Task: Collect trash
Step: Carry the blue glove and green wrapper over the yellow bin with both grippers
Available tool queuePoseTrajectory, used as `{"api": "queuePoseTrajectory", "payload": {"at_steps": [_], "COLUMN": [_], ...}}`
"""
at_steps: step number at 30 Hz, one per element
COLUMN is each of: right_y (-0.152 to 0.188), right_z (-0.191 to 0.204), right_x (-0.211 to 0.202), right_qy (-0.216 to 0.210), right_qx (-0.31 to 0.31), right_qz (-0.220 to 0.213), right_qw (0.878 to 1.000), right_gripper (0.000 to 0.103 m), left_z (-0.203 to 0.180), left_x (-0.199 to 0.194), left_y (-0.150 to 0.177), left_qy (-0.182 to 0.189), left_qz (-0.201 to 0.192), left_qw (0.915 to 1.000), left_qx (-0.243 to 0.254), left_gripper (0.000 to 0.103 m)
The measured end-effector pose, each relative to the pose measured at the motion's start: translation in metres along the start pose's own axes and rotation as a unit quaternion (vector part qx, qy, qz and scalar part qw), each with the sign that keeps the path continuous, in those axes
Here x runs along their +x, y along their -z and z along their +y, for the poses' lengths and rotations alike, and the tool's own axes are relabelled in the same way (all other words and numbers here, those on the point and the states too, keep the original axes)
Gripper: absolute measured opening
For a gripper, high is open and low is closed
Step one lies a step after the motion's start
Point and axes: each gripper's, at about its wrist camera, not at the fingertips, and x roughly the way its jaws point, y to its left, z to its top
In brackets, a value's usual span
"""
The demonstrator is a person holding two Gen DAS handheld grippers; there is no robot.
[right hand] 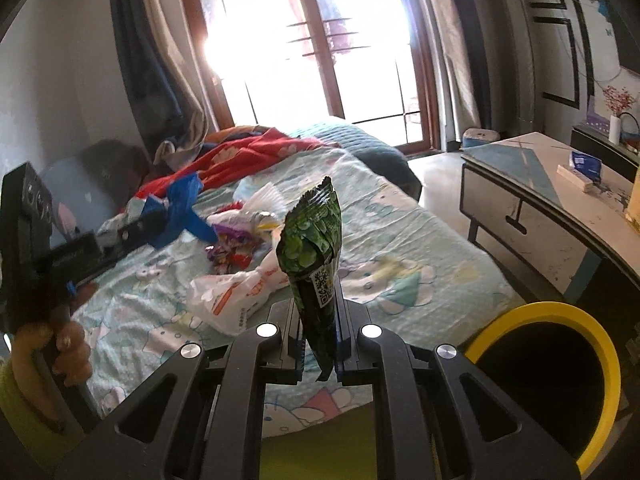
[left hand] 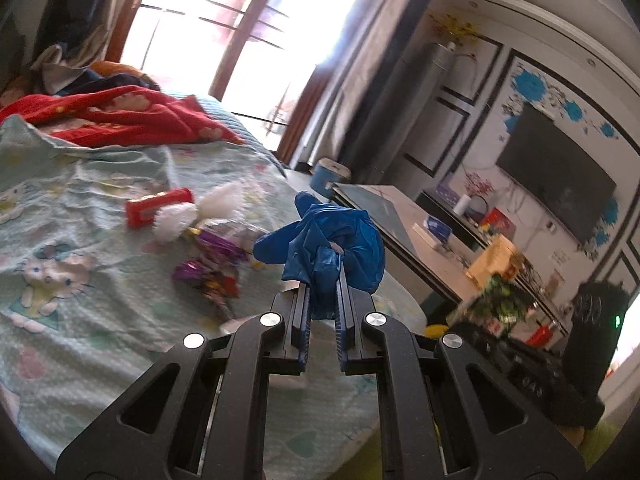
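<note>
Mid pickup run: left gripper (left hand: 324,280) is clamped on a blue bag (left hand: 334,236) mid-frame, right gripper (right hand: 318,316) pinches a green wrapper (right hand: 314,236), so next I'd guess both go into the yellow-rimmed bin (right hand: 600,344) lower right.

Counted: 2 grippers | 1 blue bag (left hand: 332,240) | 1 green wrapper (right hand: 314,240) | 1 yellow-rimmed bin (right hand: 600,360), 4 o'clock | 1 red pack (left hand: 158,206), 10 o'clock
</note>
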Motion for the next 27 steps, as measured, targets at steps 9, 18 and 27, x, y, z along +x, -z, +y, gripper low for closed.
{"api": "queuePoseTrajectory", "payload": {"at_steps": [9,18,27], "right_y": [-0.002,0.006,0.022], "right_z": [-0.034,-0.069,-0.106], "right_x": [-0.016,-0.032,-0.049], "right_qy": [0.025,0.052,0.086], "right_qx": [0.030,0.057,0.093], "right_qz": [-0.011,-0.014,-0.016], "right_qw": [0.999,0.997,0.992], "right_gripper": [0.010,0.010,0.010], "left_z": [-0.037,-0.066,-0.090], "left_x": [0.015,0.022,0.031], "left_y": [0.023,0.044,0.061], "left_qy": [0.031,0.055,0.070], "left_qz": [0.032,0.052,0.070], "left_qw": [0.9980,0.9939,0.9890], "left_qx": [0.046,0.080,0.111], "left_gripper": [0.006,0.006,0.006]}}
